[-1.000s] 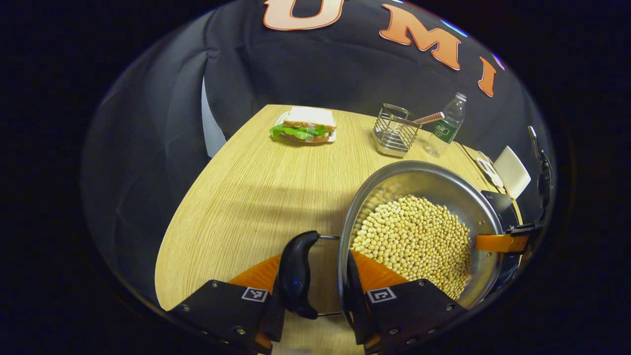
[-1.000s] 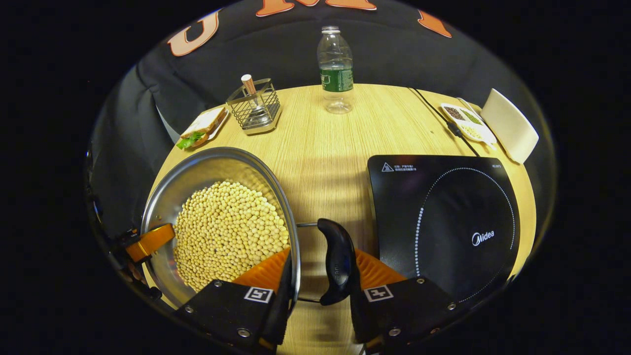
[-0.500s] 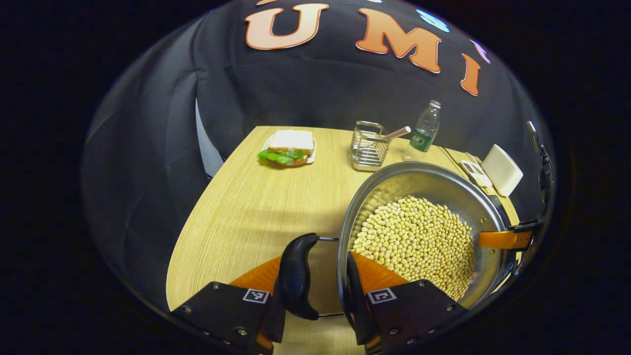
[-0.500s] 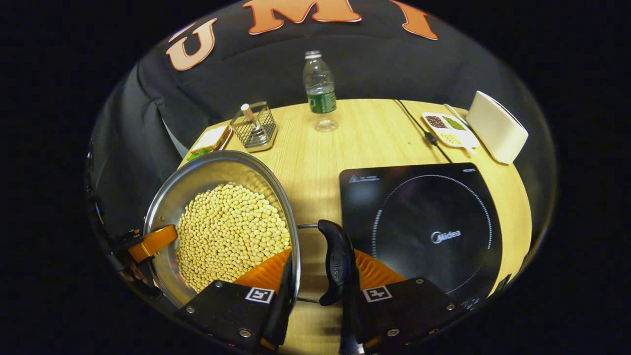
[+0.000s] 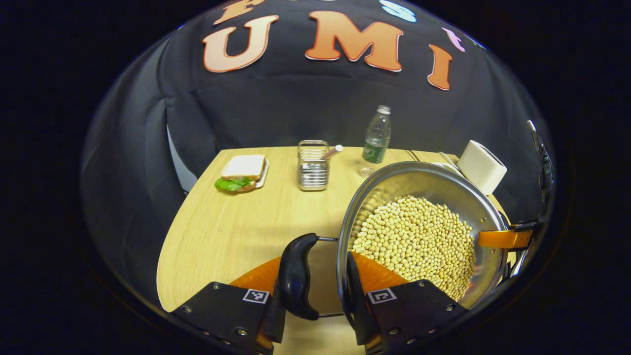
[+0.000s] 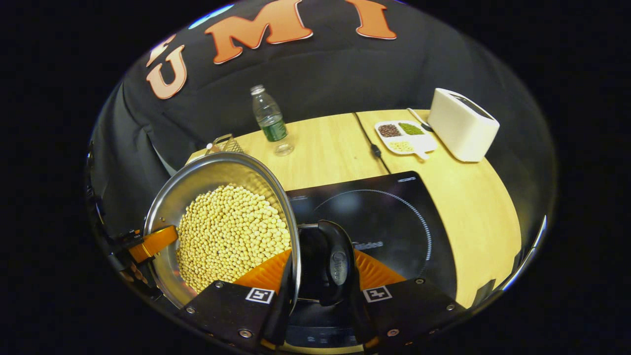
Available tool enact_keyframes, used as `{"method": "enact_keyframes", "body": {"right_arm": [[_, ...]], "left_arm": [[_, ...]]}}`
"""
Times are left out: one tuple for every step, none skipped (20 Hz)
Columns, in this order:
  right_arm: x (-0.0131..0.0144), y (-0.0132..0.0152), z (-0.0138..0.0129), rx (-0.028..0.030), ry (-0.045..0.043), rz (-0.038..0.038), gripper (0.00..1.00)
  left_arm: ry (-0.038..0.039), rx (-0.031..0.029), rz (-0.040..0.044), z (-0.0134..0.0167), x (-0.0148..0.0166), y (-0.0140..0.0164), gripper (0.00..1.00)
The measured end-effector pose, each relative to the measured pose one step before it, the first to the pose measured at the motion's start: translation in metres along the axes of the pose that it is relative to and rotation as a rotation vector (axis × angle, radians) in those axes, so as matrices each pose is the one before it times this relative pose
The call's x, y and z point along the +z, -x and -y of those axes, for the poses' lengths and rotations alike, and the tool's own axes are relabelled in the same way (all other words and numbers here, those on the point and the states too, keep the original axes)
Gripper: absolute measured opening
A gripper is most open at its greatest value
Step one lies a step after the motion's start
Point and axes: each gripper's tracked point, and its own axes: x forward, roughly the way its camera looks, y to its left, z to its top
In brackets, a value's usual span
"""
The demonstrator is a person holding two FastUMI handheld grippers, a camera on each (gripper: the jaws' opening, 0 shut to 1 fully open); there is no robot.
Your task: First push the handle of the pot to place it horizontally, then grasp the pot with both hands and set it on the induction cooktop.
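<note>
The left gripper view is looking down from close above the round steel pot of yellow beans (image 5: pixel 419 236), lower right of the frame, facing the far wooden desk (image 5: pixel 236 222). The right gripper view is facing likewise from the opposite side, the same pot (image 6: pixel 222 231) lying lower left.

Pot (image 6: pixel 162 217): underside hidden, contact with cooktop (image 6: pixel 419 236) unclear. Cooktop: left part covered by pot and handle (image 6: pixel 335 264). Wire basket (image 6: pixel 224 144): mostly behind pot rim. Tray (image 5: pixel 446 165): nearly all behind pot. Far gripper (image 5: pixel 512 239): cut off at edge, only one finger visible.
</note>
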Motion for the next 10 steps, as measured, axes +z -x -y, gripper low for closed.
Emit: {"method": "enact_keyframes", "body": {"right_arm": [[0.00454, 0.00296, 0.01208, -0.00554, -0.00606, 0.00268, 0.51], [0.00399, 0.00677, 0.01023, -0.00475, -0.00822, 0.00413, 0.51], [0.00467, 0.00555, 0.01098, -0.00449, -0.00586, 0.00435, 0.51], [0.00482, 0.00501, 0.00976, -0.00509, -0.00918, 0.00445, 0.51], [0.00506, 0.00494, 0.01096, -0.00436, -0.00325, 0.00122, 0.51], [0.00421, 0.00535, 0.01047, -0.00543, -0.00731, 0.00452, 0.51], [0.00438, 0.00560, 0.00982, -0.00383, -0.00443, -0.00038, 0.51], [0.00321, 0.00545, 0.00676, -0.00360, -0.00758, 0.00343, 0.51], [0.00289, 0.00405, 0.00335, -0.00203, -0.00335, -0.00115, 0.51], [-0.00017, 0.00567, 0.00261, -0.00397, -0.00562, -0.00071, 0.51]], "left_arm": [[-0.01150, -0.00751, 0.00083, -0.00052, 0.00130, -0.00154, 0.57], [-0.01149, -0.00577, 0.00229, -0.00149, 0.00142, -0.00024, 0.57], [-0.01200, -0.00753, 0.00334, -0.00064, 0.00173, -0.00115, 0.57], [-0.00667, -0.00376, 0.00365, 0.00114, 0.00029, -0.00034, 0.57], [-0.00714, -0.00595, 0.00167, 0.00053, 0.00122, -0.00067, 0.57], [-0.00489, -0.00477, -0.00208, -0.00096, 0.00212, 0.00233, 0.57], [-0.00556, -0.00431, -0.00119, -0.00119, 0.00235, 0.00125, 0.57], [-0.00495, -0.00294, -0.00005, -0.00085, 0.00266, 0.00105, 0.57], [-0.00642, -0.00310, 0.00142, -0.00034, 0.00082, -0.00069, 0.57], [-0.00541, -0.00308, -0.00157, 0.00019, -0.00023, -0.00113, 0.57]]}}
